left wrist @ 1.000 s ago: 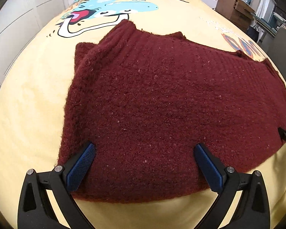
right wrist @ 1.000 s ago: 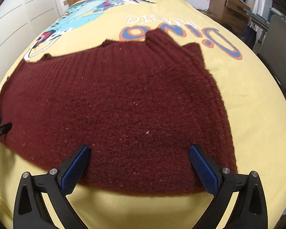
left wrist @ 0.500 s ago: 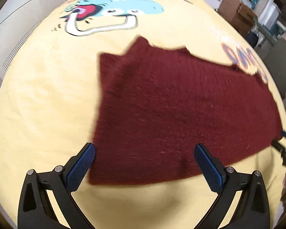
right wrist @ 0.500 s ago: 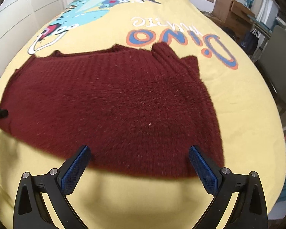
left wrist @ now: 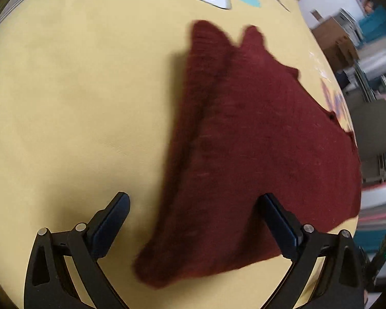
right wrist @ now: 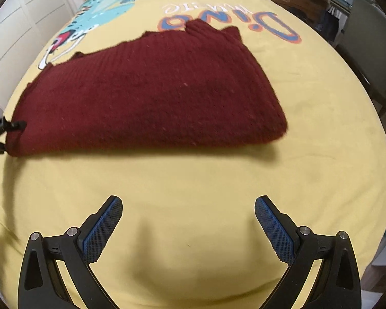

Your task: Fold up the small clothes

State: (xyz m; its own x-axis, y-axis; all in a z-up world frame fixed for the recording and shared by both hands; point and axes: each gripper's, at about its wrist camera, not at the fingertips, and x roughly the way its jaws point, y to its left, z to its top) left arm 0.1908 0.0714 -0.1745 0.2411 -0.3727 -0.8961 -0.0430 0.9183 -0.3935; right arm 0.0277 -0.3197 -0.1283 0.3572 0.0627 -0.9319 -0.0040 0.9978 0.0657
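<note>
The one dark red knitted sweater (right wrist: 151, 90) lay flat on the yellow bedspread (right wrist: 193, 180) of the bed, already doubled over into a rough wedge, its ribbed collar points toward the dinosaur print (right wrist: 110, 7) and the "Dino" lettering (right wrist: 231, 23). I judged at least one fold was done and a further fold or two left to make it compact, though I could not count the layers. I counted one garment and two grippers, no other clothes in sight. My left gripper (left wrist: 193, 221) hung over the sweater's near corner, its fingers wide apart and just then drawing in a little, with cloth below and between them but not pinched; that view was smeared by motion. My right gripper (right wrist: 189, 219) stood off over bare bedspread, fingers spread wide and holding nothing, well apart from the sweater's near edge.
</note>
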